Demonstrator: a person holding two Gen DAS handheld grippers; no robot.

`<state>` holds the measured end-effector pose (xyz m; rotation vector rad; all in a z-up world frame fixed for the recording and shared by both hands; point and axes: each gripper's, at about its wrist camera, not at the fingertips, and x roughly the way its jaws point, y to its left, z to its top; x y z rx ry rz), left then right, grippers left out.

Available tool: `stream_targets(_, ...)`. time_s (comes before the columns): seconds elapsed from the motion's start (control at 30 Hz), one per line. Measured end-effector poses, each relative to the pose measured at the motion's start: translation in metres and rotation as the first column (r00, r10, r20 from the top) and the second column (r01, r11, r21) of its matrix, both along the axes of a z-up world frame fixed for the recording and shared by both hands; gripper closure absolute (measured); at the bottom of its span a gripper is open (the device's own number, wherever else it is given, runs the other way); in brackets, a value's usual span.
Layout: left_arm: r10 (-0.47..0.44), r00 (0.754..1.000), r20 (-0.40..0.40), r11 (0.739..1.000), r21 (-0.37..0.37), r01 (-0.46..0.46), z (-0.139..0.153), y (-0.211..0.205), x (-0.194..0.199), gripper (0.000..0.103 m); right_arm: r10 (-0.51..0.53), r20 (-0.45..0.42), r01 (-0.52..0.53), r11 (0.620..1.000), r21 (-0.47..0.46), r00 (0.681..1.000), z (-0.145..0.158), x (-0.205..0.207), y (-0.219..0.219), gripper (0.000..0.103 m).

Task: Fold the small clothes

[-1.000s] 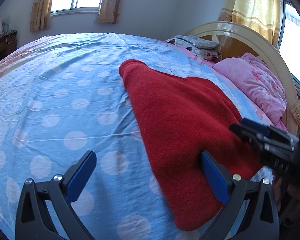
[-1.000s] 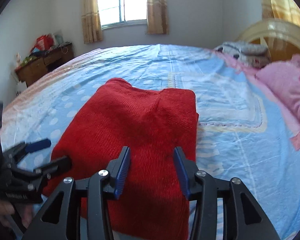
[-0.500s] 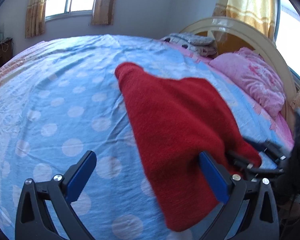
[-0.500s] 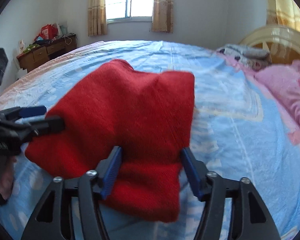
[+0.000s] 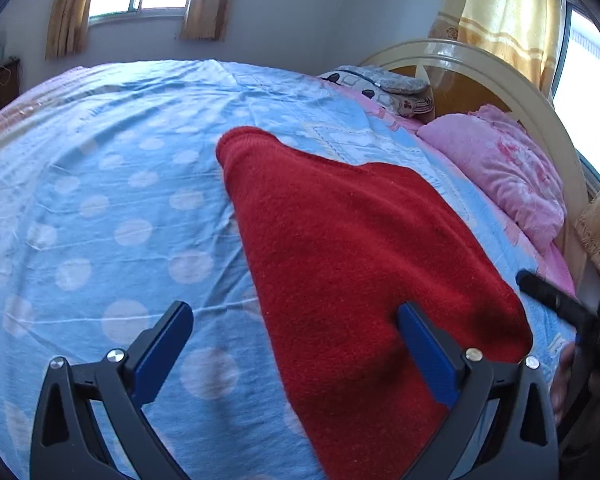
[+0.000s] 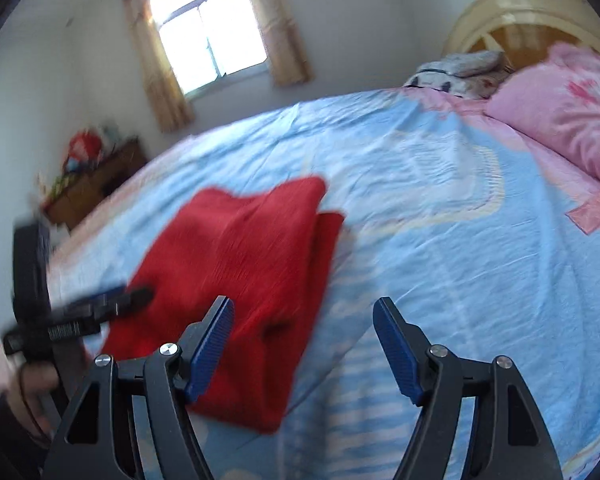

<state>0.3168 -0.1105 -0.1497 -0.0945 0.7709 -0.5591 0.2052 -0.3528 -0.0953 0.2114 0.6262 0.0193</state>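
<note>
While the red garment (image 5: 352, 264) lies folded on the bed (image 5: 112, 208), the left gripper (image 5: 296, 344) stands released, jaws wide, one finger over the cloth's near edge. Beside the fold, the right gripper (image 6: 302, 344) is opening with only sheet between its jaws. A finger dragging through the knit on the way out could likely snag it and pull the layers askew
</note>
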Motion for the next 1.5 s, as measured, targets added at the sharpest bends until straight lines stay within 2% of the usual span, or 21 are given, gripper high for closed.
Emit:
stream_targets(0.07, -0.002, 1.000, -0.003, 1.000, -0.006, 0.002, -0.001, 0.000, -0.001, 0.000, -0.001, -0.023, 0.003, 0.999, 0.052, 1.000, 0.001, 0.010, -0.011, 0.031)
stream_targets(0.2, -0.008, 1.000, -0.020, 1.000, -0.025, 0.008, -0.003, 0.001, 0.000, 0.000, 0.015, -0.052, -0.009, 0.995, 0.099, 0.999, -0.003, 0.031, -0.021, 0.031)
stream_targets(0.3, -0.016, 0.999, -0.045, 0.999, -0.037, 0.015, -0.006, 0.001, 0.004, 0.000, 0.024, -0.081, -0.008, 0.982, 0.186, 0.996, -0.010, 0.049, -0.032, 0.031)
stream_targets(0.4, -0.024, 0.998, -0.065, 0.998, -0.053, 0.021, -0.008, 0.001, 0.006, 0.000, 0.017, -0.119, 0.016, 0.962, 0.273, 0.993, -0.018, 0.074, -0.042, 0.024)
stream_targets(0.5, -0.028, 0.997, -0.069, 0.998, -0.062, 0.024, -0.009, 0.002, 0.006, 0.000, 0.043, -0.168, 0.020, 0.934, 0.357, 0.985, -0.025, 0.098, -0.051, 0.024)
stream_targets(0.57, -0.027, 0.997, -0.066, 0.998, -0.059, 0.023, -0.009, 0.001, 0.004, 0.000, 0.051, -0.171, 0.023, 0.914, 0.405, 0.984, -0.027, 0.111, -0.057, 0.024)
stream_targets(0.87, -0.025, 0.998, -0.062, 0.999, -0.044, 0.022, -0.008, -0.001, 0.002, 0.000, 0.062, -0.183, 0.017, 0.917, 0.399, 0.981, -0.041, 0.142, -0.048, 0.026)
stream_targets(0.9, -0.025, 0.998, -0.060, 0.999, -0.039, 0.022, -0.008, -0.002, 0.002, 0.000, 0.066, -0.183, 0.011, 0.921, 0.390, 0.981, -0.042, 0.144, -0.046, 0.034)
stream_targets(0.93, -0.025, 0.998, -0.060, 0.999, -0.037, 0.022, -0.008, -0.002, 0.001, 0.000, 0.084, -0.194, -0.002, 0.922, 0.386, 0.977, -0.045, 0.148, -0.043, 0.046)
stream_targets(0.97, -0.024, 0.998, -0.061, 0.999, -0.038, 0.022, -0.008, -0.002, 0.001, 0.000, 0.100, -0.205, -0.011, 0.919, 0.395, 0.974, -0.047, 0.152, -0.042, 0.049)
stream_targets(1.23, -0.030, 0.997, -0.064, 0.999, -0.041, 0.027, -0.009, -0.001, 0.003, 0.000, 0.122, -0.197, -0.017, 0.885, 0.466, 0.973, -0.053, 0.163, -0.052, 0.052)
stream_targets(1.5, -0.020, 0.998, -0.067, 1.000, -0.005, 0.020, -0.009, -0.005, 0.006, 0.000, 0.142, -0.181, -0.047, 0.894, 0.446, 0.973, -0.057, 0.156, -0.047, 0.066)
